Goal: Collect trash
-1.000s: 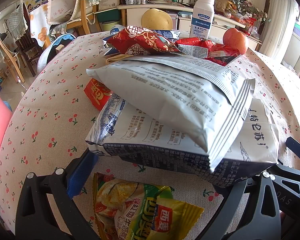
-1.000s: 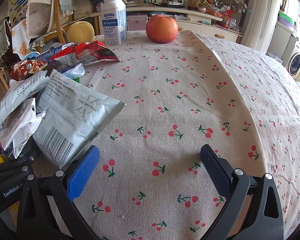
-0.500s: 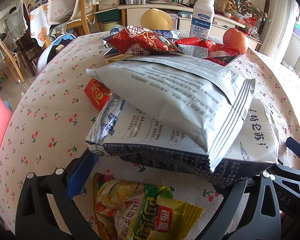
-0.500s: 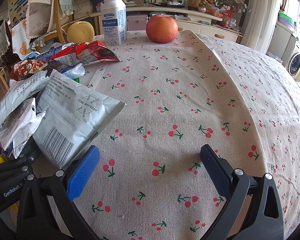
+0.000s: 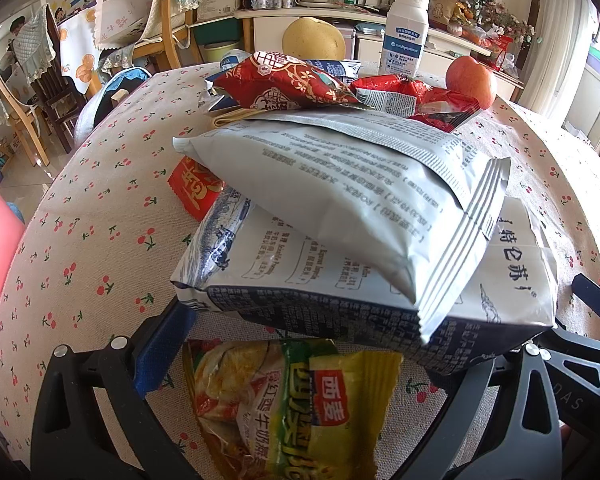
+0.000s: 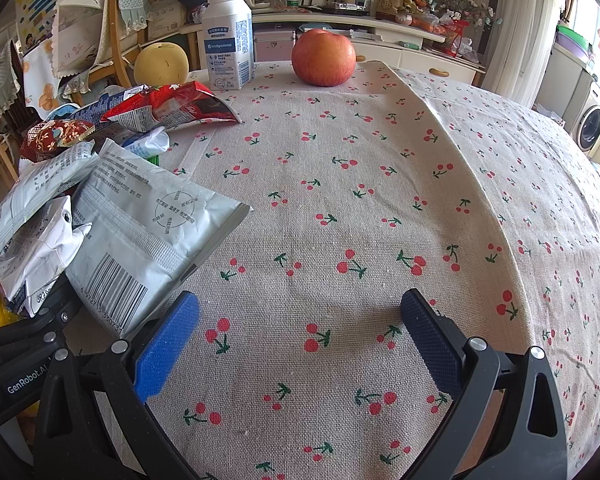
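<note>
Nothing has moved since the earlier frames: both views match. Bench [image 6: 380, 200] with cherry cloth carries a heap of wrappers on its left side; the right half is bare apart from an apple [image 6: 323, 57] and a white bottle [image 6: 228, 38] at the far edge.

Wrapper heap: grey packet [image 5: 340, 200] lies on a white-and-blue bag [image 5: 284, 280], long axes running across the left hand-held gripper [image 5: 320, 360]. A yellow wrapper [image 5: 292, 404] sits directly between its spread fingers, the nearest piece.

Right hand-held gripper [image 6: 296, 344]: spread wide, empty, over bare cloth; the heap lies to its left, a barcode packet [image 6: 140, 248] just beside its left finger.

Judgement: left side is nearer the trash.
</note>
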The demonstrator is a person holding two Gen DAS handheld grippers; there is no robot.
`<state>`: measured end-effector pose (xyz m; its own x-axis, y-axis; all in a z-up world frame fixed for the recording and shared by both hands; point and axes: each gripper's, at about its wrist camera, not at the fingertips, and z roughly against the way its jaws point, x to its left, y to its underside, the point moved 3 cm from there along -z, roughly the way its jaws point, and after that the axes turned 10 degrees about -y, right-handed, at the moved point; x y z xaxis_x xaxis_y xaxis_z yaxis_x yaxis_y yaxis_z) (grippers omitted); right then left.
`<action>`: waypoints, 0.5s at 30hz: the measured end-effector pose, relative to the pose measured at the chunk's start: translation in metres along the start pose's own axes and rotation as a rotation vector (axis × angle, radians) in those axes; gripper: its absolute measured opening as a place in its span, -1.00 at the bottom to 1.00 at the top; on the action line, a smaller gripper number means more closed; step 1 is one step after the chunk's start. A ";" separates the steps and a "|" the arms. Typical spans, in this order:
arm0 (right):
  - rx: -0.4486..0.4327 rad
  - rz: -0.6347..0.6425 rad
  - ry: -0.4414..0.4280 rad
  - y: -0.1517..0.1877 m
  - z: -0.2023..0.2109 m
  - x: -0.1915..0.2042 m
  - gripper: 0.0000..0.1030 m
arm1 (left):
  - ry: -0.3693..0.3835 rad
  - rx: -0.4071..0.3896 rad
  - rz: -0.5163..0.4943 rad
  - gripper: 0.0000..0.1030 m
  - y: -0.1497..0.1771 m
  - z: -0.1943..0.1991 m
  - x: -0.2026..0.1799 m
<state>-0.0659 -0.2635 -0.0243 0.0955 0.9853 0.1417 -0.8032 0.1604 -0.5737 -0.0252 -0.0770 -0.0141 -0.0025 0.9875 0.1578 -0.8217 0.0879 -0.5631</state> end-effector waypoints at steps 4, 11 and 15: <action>0.000 0.000 0.000 0.000 0.000 0.000 0.93 | 0.000 0.000 0.000 0.93 0.000 0.000 0.000; 0.000 0.000 0.000 0.000 0.000 0.000 0.93 | 0.007 -0.004 -0.010 0.93 0.001 -0.001 0.001; 0.000 0.001 0.001 0.000 0.000 0.000 0.93 | 0.021 -0.017 -0.027 0.93 0.001 -0.003 0.002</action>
<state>-0.0659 -0.2636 -0.0244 0.0952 0.9855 0.1404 -0.8035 0.1593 -0.5736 -0.0239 -0.0742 -0.0169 0.0314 0.9872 0.1563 -0.8112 0.1165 -0.5730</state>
